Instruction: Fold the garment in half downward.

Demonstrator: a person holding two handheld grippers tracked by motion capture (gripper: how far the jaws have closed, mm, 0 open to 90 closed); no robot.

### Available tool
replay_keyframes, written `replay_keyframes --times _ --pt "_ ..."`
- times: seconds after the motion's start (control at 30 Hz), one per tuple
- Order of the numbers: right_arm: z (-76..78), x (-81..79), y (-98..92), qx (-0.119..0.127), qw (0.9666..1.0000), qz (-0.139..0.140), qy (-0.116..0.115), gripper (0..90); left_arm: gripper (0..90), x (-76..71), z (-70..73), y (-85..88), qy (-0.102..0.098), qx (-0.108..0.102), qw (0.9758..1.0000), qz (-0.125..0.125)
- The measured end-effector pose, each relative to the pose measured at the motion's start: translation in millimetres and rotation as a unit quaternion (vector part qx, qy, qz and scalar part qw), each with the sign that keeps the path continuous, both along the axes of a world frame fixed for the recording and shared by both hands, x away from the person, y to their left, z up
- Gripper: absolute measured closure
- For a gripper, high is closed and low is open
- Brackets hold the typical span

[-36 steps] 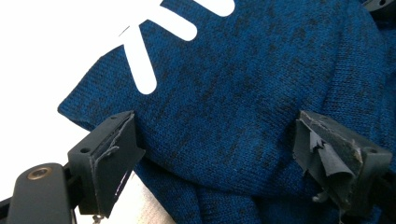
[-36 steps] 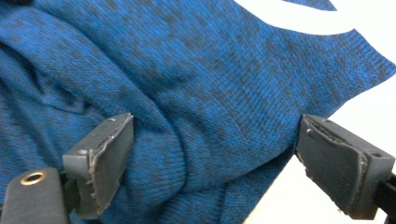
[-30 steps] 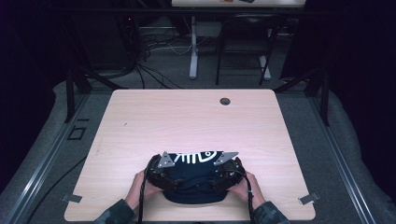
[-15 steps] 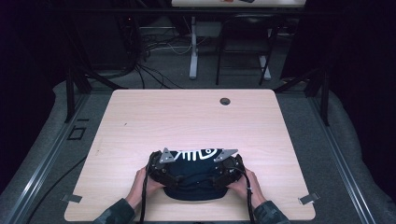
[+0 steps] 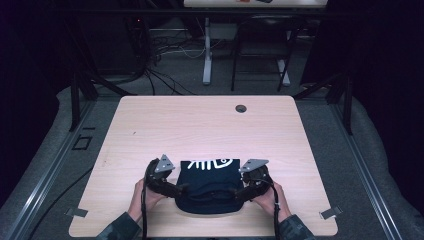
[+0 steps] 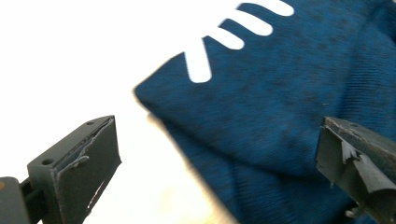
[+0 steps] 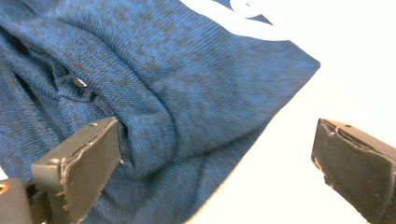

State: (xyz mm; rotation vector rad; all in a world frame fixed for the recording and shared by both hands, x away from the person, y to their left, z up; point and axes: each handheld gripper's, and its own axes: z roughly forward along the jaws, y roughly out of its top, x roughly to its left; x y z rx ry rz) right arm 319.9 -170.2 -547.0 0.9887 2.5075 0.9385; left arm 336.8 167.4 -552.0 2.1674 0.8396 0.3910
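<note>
A folded dark blue garment (image 5: 209,186) with a white print lies near the front edge of the wooden table (image 5: 200,125). My left gripper (image 5: 181,190) sits at the garment's left side, jaws open. In the left gripper view the blue cloth (image 6: 280,116) lies between and beyond the open jaws. My right gripper (image 5: 237,192) sits at the garment's right side, also open. The right gripper view shows the garment's corner (image 7: 177,93) between its spread jaws, nothing pinched.
A small dark round grommet (image 5: 241,108) is set in the table near its back edge. Behind the table stand desk legs (image 5: 207,55) and cables on the floor. Metal rails run along both sides of the table.
Both grippers stayed at the garment's sides, shifting slightly forward along them. The garment looks about the same.
</note>
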Motion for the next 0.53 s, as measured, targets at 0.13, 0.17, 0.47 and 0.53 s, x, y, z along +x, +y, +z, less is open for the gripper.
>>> replay_keyframes --times 0.13,0.17,0.47,0.53 --pt "4.5 -1.7 -21.5 0.012 0.9997 -0.023 -0.005 1.5 0.1 4.6 -2.3 22.9 -0.004 0.008 0.9992 0.039" --pt "4.5 -1.7 -21.5 0.012 0.9997 -0.023 -0.005 1.5 0.1 4.6 -2.3 22.9 -0.004 0.008 0.9992 0.039" --pt "-17.2 2.4 -70.2 -0.005 0.9963 -0.082 0.026 2.1 0.2 21.6 -21.1 58.0 0.043 -0.006 0.9949 0.091" --pt "-19.0 3.0 -72.3 -0.009 0.996 -0.084 0.029 2.1 0.2 22.4 -22.2 58.5 0.046 -0.004 0.9946 0.093"
